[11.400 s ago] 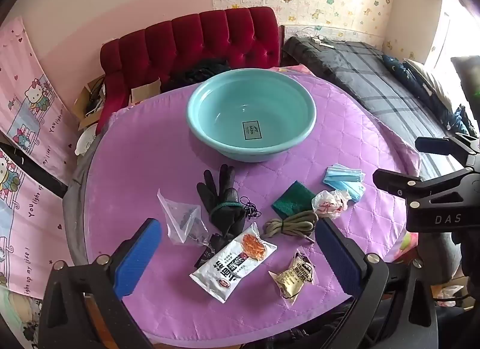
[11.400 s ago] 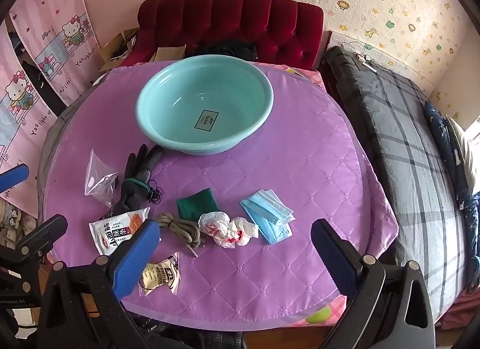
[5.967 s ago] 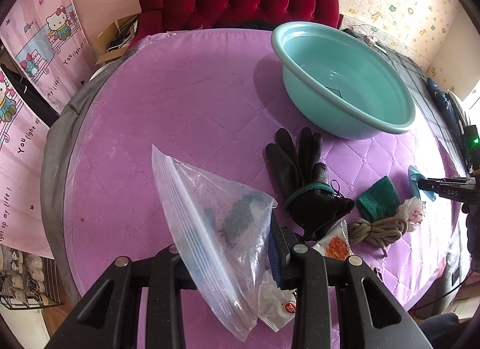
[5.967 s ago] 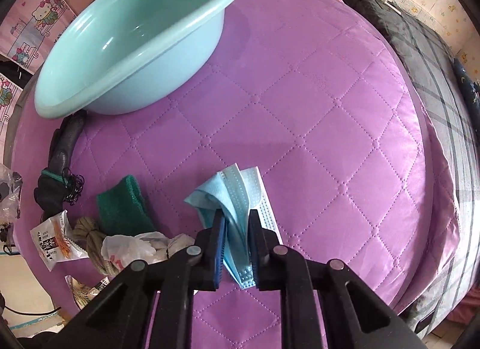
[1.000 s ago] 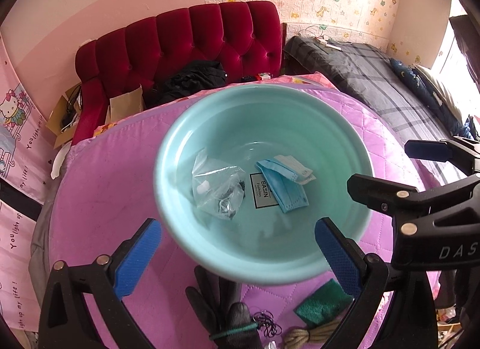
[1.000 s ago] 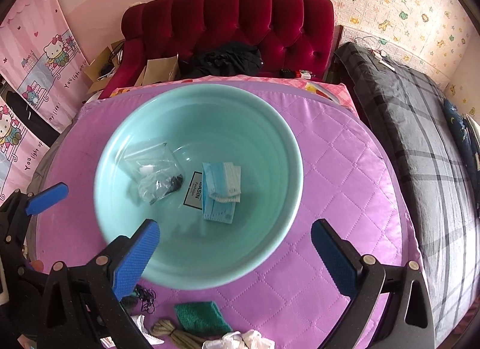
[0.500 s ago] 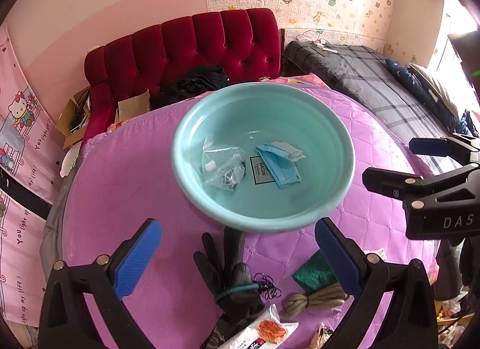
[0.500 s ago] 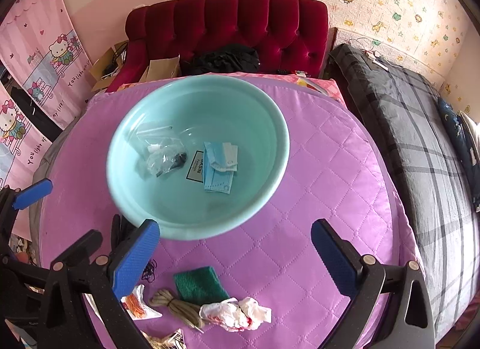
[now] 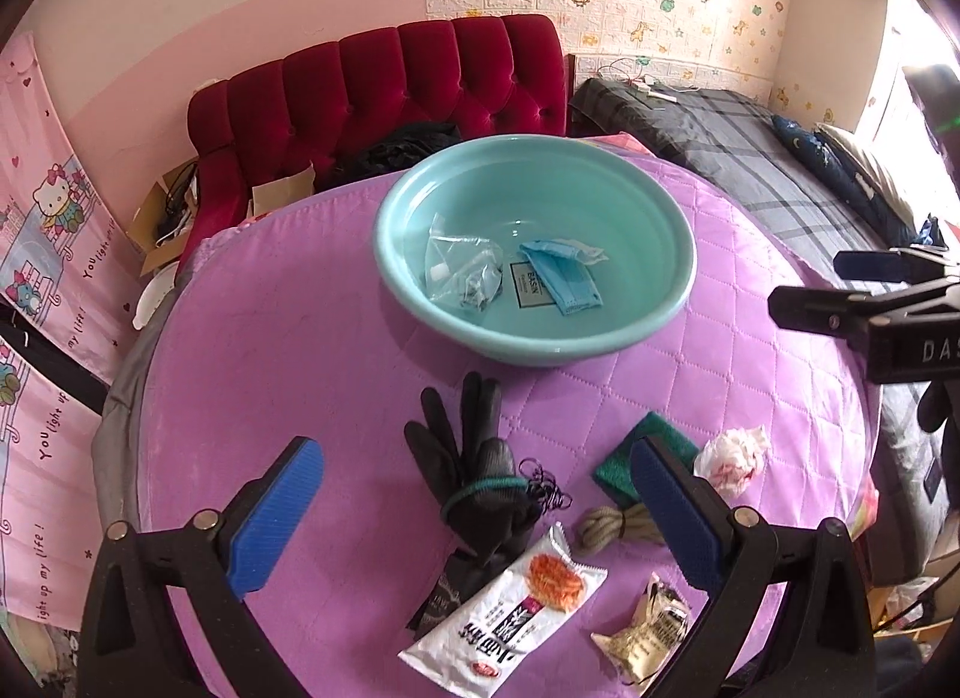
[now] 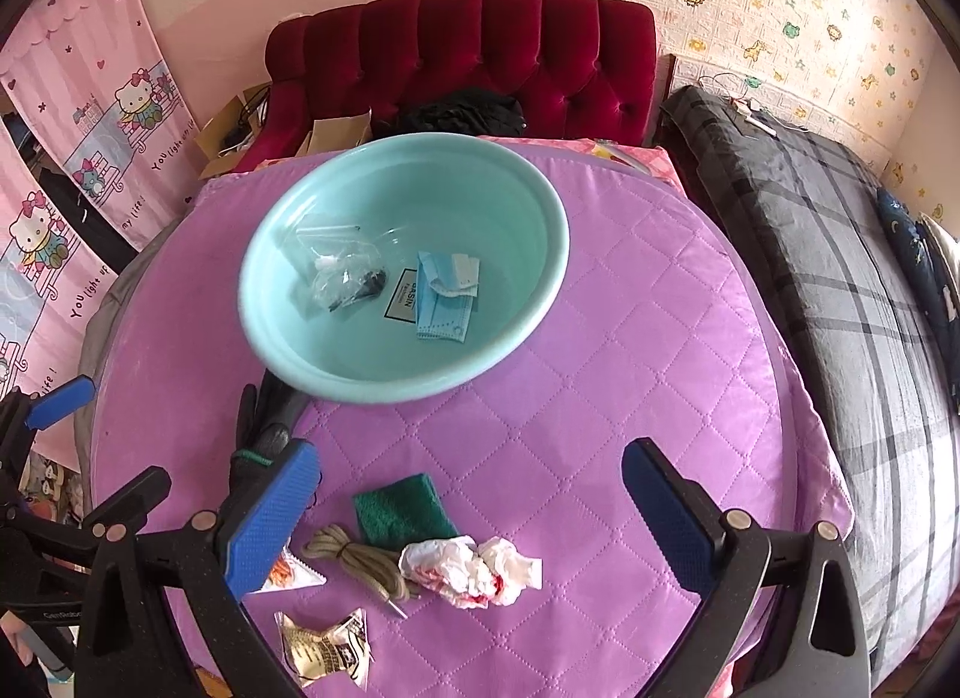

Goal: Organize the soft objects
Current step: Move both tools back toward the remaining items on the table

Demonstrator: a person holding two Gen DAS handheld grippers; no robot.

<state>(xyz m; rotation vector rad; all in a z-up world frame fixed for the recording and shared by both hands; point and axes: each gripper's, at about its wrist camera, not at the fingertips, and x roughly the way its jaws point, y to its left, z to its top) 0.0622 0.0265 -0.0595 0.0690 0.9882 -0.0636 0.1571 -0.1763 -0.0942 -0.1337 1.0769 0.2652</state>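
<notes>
Both grippers, left (image 9: 474,509) & right (image 10: 471,509), had pulled back, jaws wide & empty; clear bag (image 9: 462,272) & blue masks (image 9: 561,272) lay crumpled in teal basin (image 9: 678,302).

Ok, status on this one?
Left gripper and right gripper open, empty. Masks and plastic bag in basin. Glove next; nothing in the way.

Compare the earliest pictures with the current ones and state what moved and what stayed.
The clear plastic zip bag and blue face masks left the purple quilted table and now lie released inside the teal plastic basin. Both the left gripper and right gripper are open again. The black gloves, green cloth, rope, tissue and snack packets stayed put.
</notes>
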